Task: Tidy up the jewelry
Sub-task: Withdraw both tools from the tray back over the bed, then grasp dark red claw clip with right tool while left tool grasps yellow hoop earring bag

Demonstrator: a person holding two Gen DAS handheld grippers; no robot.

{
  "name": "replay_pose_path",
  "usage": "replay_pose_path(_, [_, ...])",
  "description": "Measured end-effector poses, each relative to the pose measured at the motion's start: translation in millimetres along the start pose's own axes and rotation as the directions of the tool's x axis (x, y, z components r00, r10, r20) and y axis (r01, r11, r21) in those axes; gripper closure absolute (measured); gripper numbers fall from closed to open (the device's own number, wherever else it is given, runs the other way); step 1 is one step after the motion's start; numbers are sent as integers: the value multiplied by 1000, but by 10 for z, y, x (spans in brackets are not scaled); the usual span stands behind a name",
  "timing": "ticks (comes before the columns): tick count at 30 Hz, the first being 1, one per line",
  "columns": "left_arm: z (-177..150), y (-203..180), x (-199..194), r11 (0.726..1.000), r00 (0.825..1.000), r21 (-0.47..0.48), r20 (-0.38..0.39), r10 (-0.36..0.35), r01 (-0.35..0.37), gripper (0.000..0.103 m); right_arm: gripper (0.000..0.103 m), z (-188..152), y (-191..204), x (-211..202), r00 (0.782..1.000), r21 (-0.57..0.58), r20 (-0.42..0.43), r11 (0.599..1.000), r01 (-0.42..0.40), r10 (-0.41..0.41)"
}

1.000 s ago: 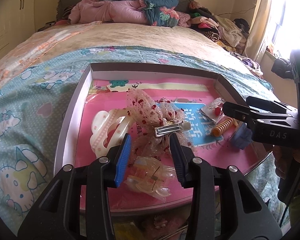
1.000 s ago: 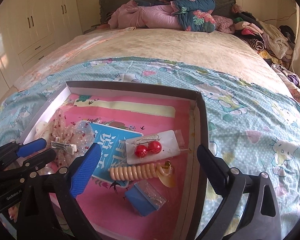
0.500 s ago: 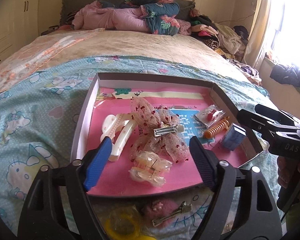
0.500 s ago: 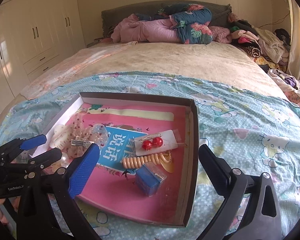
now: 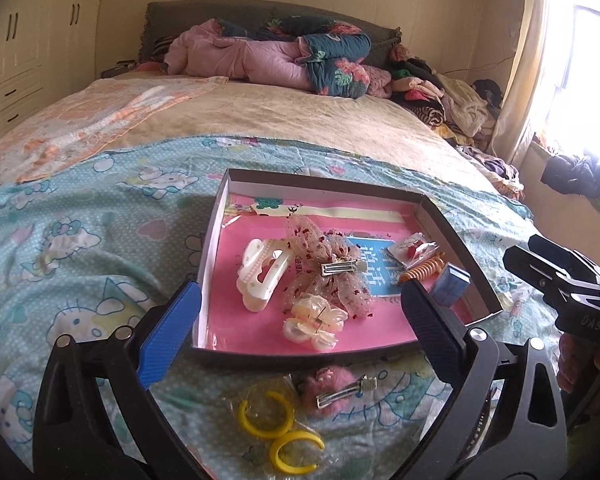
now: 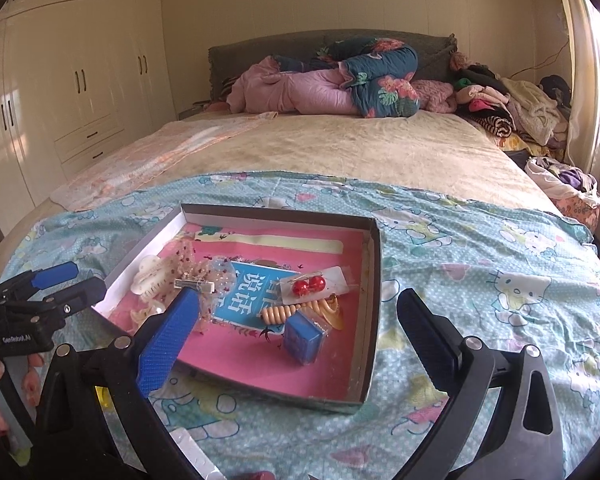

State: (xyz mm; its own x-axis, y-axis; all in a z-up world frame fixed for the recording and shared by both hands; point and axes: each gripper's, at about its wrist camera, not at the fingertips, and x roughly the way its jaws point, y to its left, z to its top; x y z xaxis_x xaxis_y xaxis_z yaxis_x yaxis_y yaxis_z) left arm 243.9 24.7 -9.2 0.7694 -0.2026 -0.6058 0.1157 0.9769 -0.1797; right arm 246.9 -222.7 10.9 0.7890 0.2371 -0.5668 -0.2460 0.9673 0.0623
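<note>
So we've got the big bed (image 6: 340, 148) with a Hello Kitty sheet (image 6: 480, 264) spread over its near end, and the shallow box (image 5: 210, 248) with the pink lining sits right on that sheet, so we'll use the box as our anchor. Beyond the box, up at the headboard, there's a rolled pink and floral quilt (image 6: 332, 84). Both grippers hang just in front of the box's near edge with nothing in them: the left gripper (image 5: 300, 332) has its fingers spread wide, and the right gripper (image 6: 296, 336) is spread wide too. Inside the box, the lacy spotted bow with a metal clip (image 5: 328, 268) sits about in the middle, the white claw clip (image 5: 260, 276) is just beside it toward the box's left wall, and the clear peach claw clip (image 5: 314, 322) lies near the front wall. Toward the box's right wall we see the small blue box (image 6: 302, 338), the orange coil hair tie (image 6: 280, 313) touching it, and the red bead earrings on a card (image 6: 310, 286) a bit further back. Outside the box, just in front of its near wall, there's a fuzzy pink hair clip (image 5: 336, 390) and a bagged pair of yellow hoops (image 5: 276, 428) lying on the sheet.
</note>
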Motion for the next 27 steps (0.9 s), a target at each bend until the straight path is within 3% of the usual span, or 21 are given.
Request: replay_pose_path(27, [-358, -66, -417, 1000, 1000, 27, 14, -5, 5, 12, 6, -481, 308, -636, 1000, -57, 3, 998, -31, 31])
